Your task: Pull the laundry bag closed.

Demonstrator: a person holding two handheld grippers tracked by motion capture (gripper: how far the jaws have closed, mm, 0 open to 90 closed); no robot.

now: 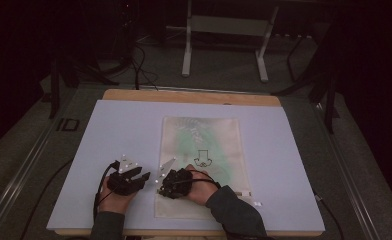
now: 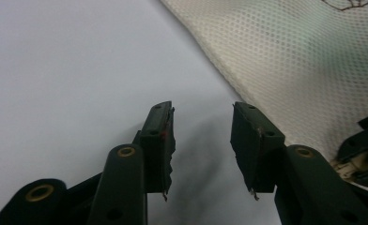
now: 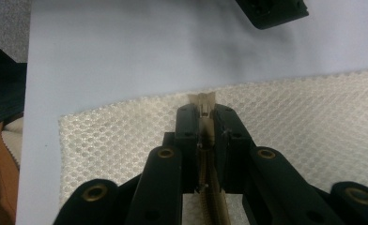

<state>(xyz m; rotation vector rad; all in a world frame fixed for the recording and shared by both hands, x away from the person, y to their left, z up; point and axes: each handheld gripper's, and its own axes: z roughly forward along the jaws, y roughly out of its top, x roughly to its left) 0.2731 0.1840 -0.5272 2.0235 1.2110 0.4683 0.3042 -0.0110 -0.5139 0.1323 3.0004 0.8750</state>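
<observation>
The left claw [image 1: 143,176] stands spread with nothing between its jaws, hovering over the pale lilac sheet-covered bench [image 1: 119,130] just to the left of the flat cream mesh zip pouch with a green lining and a small dark printed figure [image 1: 204,150]. Just to the right of it, the right claw [image 1: 160,189] is pressed together on the pouch's small cream zipper pull [image 3: 201,101], at the pouch's near-left edge. The pouch looks light, soft and floppy, so I would expect it to ripple or drag across the smooth sheet when the pull is tugged; the fabric beside the zip, just ahead of the spread claw, seems the sensible place to pin or pinch it, while the stiff little pull is the one firm hold. The high view gives the pouch's whole outline and print. The left gripper view shows the open weave of the mesh [image 2: 290,61] and the bare gap between the jaws. The right gripper view alone makes plain the pull caught between the jaws and the zip teeth [image 3: 210,206] running back beneath them.
</observation>
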